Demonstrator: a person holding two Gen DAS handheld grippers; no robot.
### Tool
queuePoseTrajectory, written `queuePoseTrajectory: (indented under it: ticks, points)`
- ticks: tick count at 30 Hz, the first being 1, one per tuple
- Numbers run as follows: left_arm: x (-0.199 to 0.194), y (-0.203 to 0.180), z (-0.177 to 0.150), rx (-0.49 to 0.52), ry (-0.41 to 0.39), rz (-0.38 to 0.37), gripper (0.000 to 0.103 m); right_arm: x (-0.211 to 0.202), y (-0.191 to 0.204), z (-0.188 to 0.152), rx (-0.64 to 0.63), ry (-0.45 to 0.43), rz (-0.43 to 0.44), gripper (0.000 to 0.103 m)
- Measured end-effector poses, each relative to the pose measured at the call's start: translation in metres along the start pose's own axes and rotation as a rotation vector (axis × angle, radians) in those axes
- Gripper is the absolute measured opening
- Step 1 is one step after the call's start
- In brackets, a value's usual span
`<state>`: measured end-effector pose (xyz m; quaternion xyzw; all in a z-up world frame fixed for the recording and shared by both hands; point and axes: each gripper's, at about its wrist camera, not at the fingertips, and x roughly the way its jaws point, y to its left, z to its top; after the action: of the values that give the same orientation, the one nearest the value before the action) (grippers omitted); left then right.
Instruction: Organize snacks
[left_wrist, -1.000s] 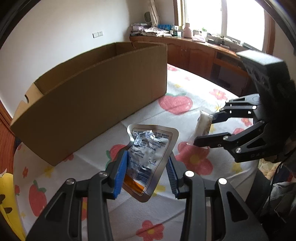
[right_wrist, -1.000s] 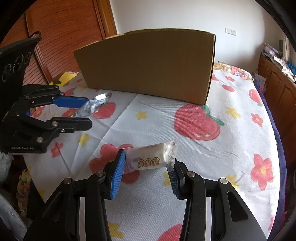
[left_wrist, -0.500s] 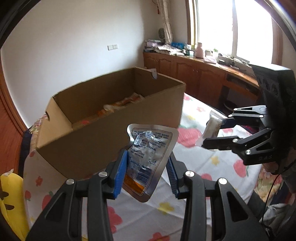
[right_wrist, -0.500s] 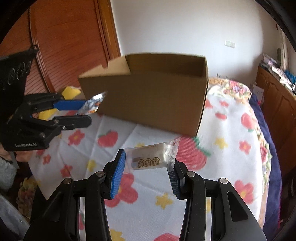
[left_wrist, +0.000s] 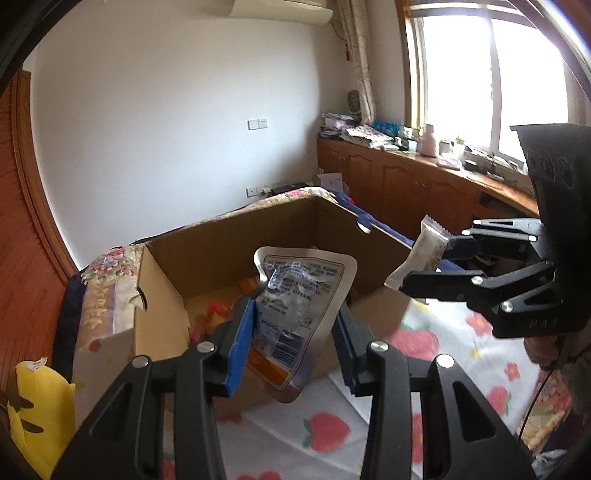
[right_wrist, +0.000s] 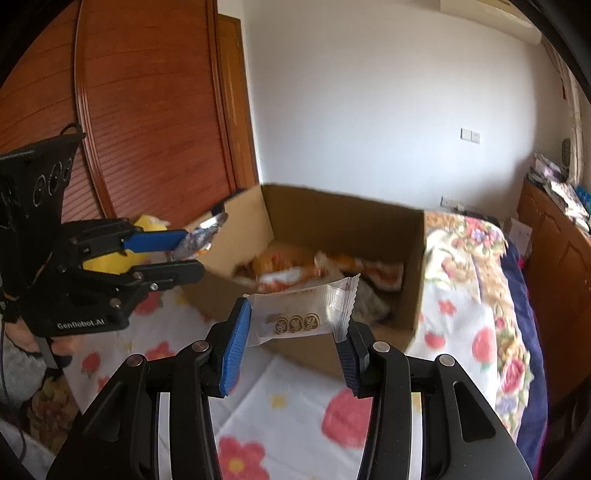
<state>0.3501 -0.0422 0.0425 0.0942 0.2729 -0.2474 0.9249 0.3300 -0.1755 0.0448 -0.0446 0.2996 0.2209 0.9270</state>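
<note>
My left gripper (left_wrist: 295, 332) is shut on a silver foil snack pouch (left_wrist: 299, 295) with printed text and an orange band, held in the air before the open cardboard box (left_wrist: 221, 243). My right gripper (right_wrist: 291, 339) is shut on a white wrapped snack bar (right_wrist: 303, 314) with gold round marks, also raised above the near wall of the box (right_wrist: 369, 221). Orange and white snack packs (right_wrist: 317, 266) lie inside the box. The right gripper with its bar (left_wrist: 424, 254) shows in the left wrist view, and the left gripper with its pouch (right_wrist: 199, 236) shows in the right wrist view.
The box stands on a bed with a strawberry and flower sheet (left_wrist: 443, 343). A yellow plush toy (left_wrist: 40, 410) lies at the left. Wooden cabinets (left_wrist: 406, 177) with clutter run under the window at the right. A wooden door (right_wrist: 147, 110) is at the back left.
Both grippers have risen with their snacks, from low over the sheet to above the box's rim. The inside of the box has come into view.
</note>
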Motion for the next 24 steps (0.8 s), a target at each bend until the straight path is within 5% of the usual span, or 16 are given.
queuePoseTrajectory:
  ticks: [15,19,24]
  points:
    - [0.061,0.042,0.006,-0.106,0.017,0.069,0.041,0.068,-0.017,0.013,0.036,0.034,-0.032,0.046]
    - [0.066,0.042,0.002,-0.112,0.021,0.101,0.058,0.075,-0.02,0.012,0.058,0.047,-0.02,0.055]
    - [0.053,0.037,-0.002,-0.123,0.014,0.113,0.058,0.067,-0.019,0.01,0.055,0.037,-0.056,0.058]
